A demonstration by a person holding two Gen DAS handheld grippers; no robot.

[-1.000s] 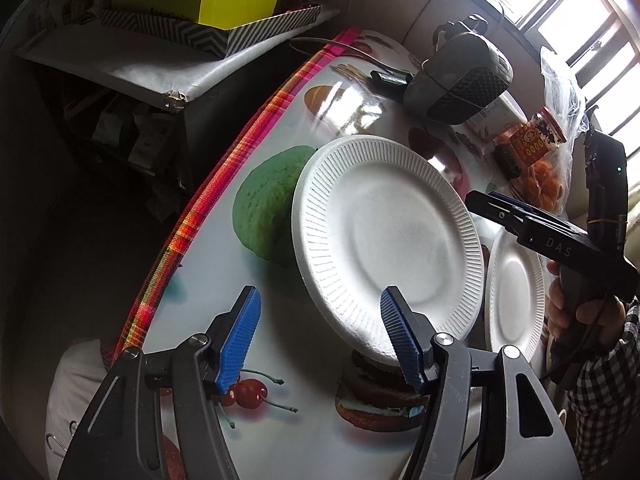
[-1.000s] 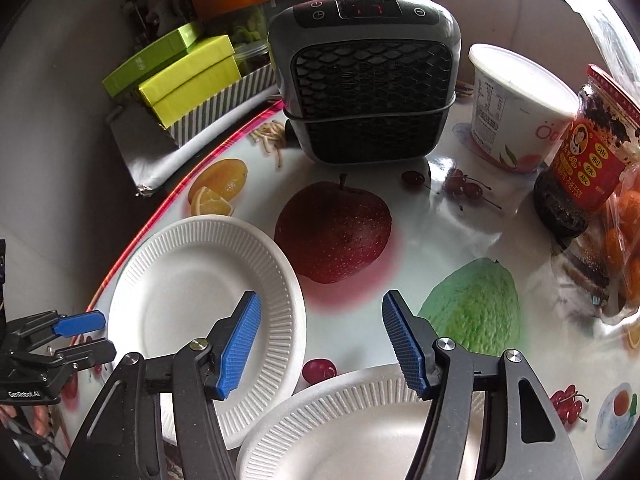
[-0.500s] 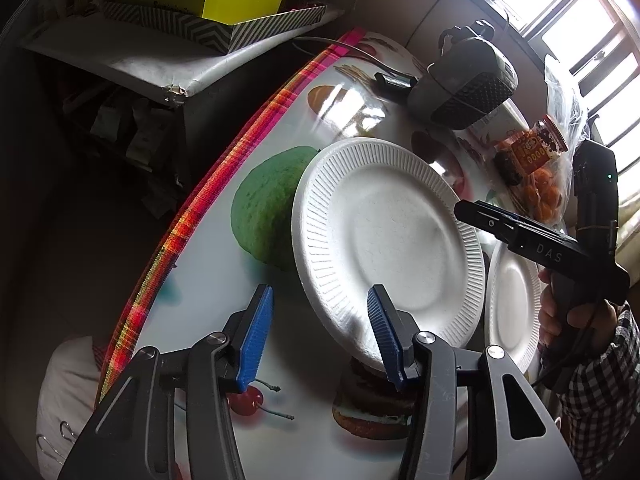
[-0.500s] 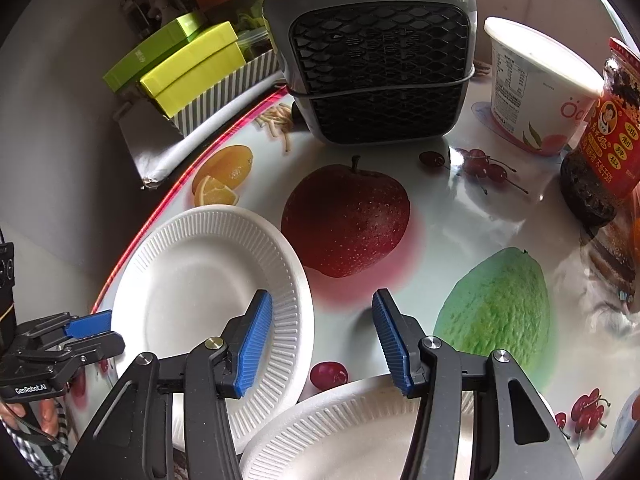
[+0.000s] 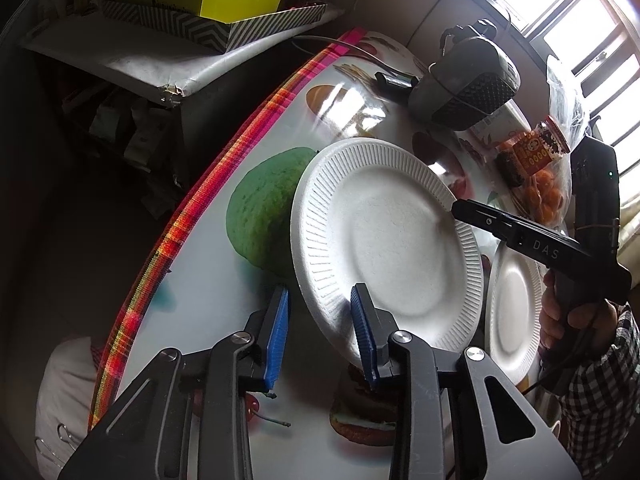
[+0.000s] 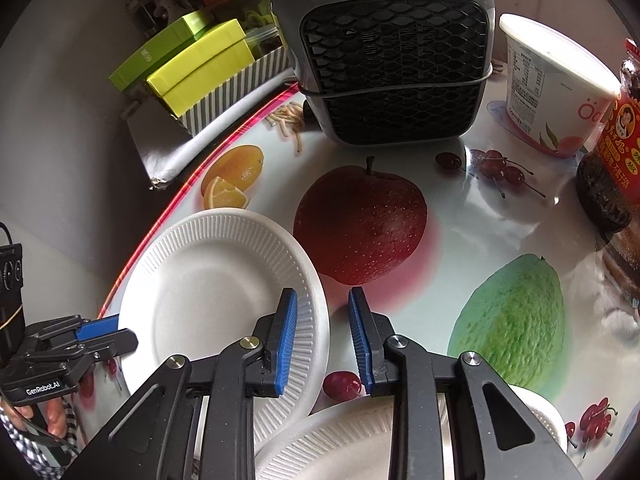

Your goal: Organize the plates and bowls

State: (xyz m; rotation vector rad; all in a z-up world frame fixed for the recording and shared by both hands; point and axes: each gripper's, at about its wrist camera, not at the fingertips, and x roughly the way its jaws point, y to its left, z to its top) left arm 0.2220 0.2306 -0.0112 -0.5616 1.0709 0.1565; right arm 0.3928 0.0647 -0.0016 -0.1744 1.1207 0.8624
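Observation:
A white paper plate [image 5: 384,240] lies on the fruit-print table near its left edge. My left gripper [image 5: 320,338] straddles the plate's near rim: one blue pad over the plate, the other outside it, jaws closing with a gap left. The same plate [image 6: 216,304] shows in the right wrist view, where my right gripper [image 6: 323,340] straddles its opposite rim, jaws closing, table showing between rim and outer pad. A second white plate [image 5: 512,304] lies beside the first, under the right gripper [image 5: 458,209]. The left gripper [image 6: 108,332] sits at the plate's far side.
A grey heater [image 6: 392,60] stands at the back, with a white tub [image 6: 552,92] and a red-labelled jar [image 6: 612,160] to its right. A bag of oranges [image 5: 548,188] lies nearby. Yellow-green boxes [image 6: 200,64] sit off the table's plaid-trimmed edge [image 5: 192,220].
Both pairs of jaws have narrowed. The right gripper has shifted toward the left plate, so its rim now lies between the pads. The left gripper has stayed in place.

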